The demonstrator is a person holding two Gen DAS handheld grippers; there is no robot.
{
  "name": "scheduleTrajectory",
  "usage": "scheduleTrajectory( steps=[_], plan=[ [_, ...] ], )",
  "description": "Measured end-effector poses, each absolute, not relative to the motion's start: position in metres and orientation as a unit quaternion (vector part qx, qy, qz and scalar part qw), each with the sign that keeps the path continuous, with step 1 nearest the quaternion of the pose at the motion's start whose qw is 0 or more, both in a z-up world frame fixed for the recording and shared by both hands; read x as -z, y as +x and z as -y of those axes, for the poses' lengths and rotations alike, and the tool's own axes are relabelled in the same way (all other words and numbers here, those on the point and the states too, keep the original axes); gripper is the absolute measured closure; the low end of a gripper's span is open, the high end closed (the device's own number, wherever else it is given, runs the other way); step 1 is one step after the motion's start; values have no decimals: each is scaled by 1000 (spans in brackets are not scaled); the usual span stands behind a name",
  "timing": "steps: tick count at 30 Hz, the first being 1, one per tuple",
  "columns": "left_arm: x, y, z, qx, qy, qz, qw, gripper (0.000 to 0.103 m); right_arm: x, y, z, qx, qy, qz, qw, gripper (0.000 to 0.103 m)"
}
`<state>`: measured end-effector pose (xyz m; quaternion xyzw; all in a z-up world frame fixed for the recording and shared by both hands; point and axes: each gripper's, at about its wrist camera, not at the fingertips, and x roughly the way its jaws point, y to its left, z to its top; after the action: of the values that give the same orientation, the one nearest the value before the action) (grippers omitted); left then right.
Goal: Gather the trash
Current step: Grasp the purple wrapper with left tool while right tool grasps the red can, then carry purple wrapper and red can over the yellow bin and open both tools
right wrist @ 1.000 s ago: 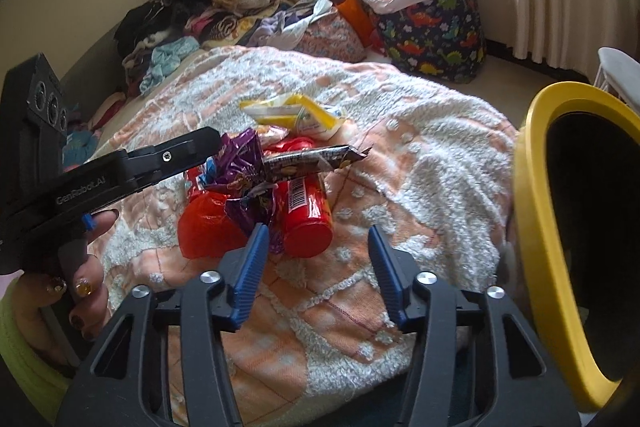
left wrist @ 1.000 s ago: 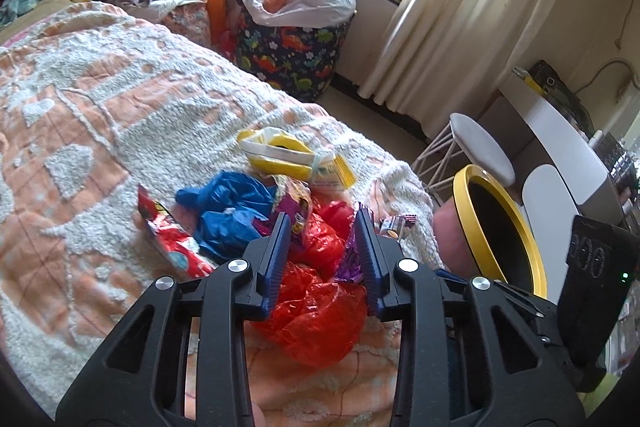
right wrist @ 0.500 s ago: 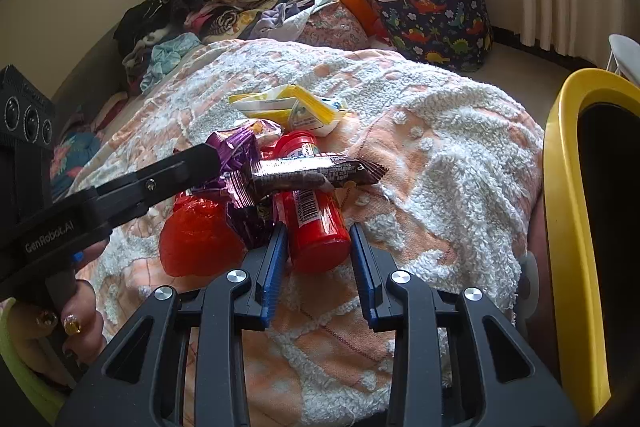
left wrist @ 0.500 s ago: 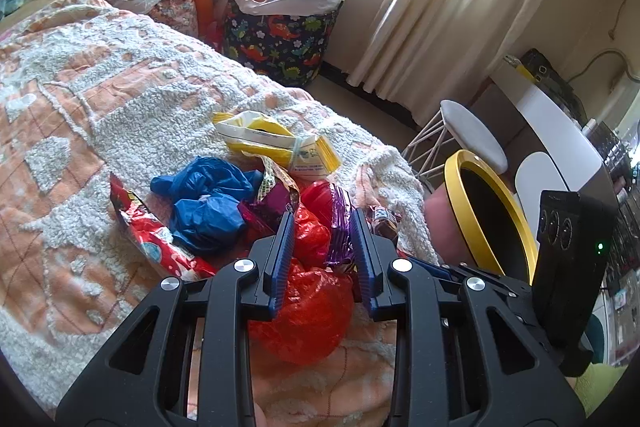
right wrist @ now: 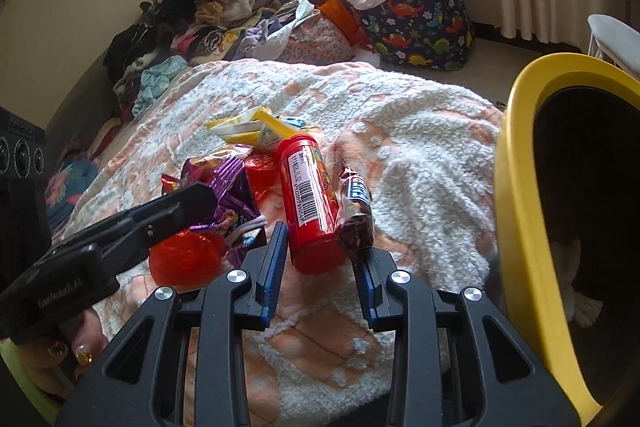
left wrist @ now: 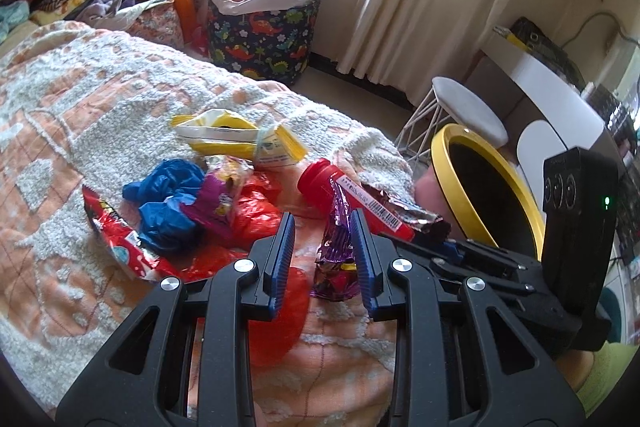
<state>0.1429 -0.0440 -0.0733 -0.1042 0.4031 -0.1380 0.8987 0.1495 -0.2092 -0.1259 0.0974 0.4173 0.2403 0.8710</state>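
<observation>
Trash lies on the orange and white bedspread (left wrist: 80,99). My right gripper (right wrist: 320,263) is shut on a red canister (right wrist: 308,199) together with a dark candy-bar wrapper (right wrist: 356,211), lifted off the bed; the canister also shows in the left wrist view (left wrist: 336,191). My left gripper (left wrist: 322,259) is open, with a purple foil wrapper (left wrist: 338,247) hanging against its right finger. Under it lie a red plastic bag (left wrist: 256,215), a blue bag (left wrist: 168,203), a red snack packet (left wrist: 116,231) and a yellow packet (left wrist: 236,139). The yellow-rimmed bin (right wrist: 516,187) stands to the right.
A dinosaur-print hamper (left wrist: 264,35) full of laundry stands by the curtains. Clothes are piled at the back (right wrist: 208,11). A white stool (left wrist: 468,111) and a white desk (left wrist: 548,87) stand beyond the bin. The bed's edge (right wrist: 460,147) drops off beside the bin.
My right gripper closed on the red canister and candy-bar wrapper and lifted them. My left gripper, narrowed around the purple wrapper and red bag half a second ago, has opened and risen with the wrapper.
</observation>
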Motion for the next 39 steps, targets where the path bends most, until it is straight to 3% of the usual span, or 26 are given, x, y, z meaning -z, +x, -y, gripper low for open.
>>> scheduleTrajectory(
  steps=[5, 9, 12, 39],
  plan=[
    [73, 144, 57, 142, -80, -412, 896, 84, 123, 149, 217, -241, 109, -411, 872, 73],
    [73, 144, 66, 141, -59, -418, 895, 95, 118, 149, 220, -242, 112, -403, 875, 73],
    [76, 144, 69, 140, -44, -429, 891, 98, 115, 151, 223, -244, 123, -398, 876, 73],
    [22, 140, 83, 158, -62, -352, 920, 100, 40, 134, 285, -222, 174, -279, 918, 74]
  ],
)
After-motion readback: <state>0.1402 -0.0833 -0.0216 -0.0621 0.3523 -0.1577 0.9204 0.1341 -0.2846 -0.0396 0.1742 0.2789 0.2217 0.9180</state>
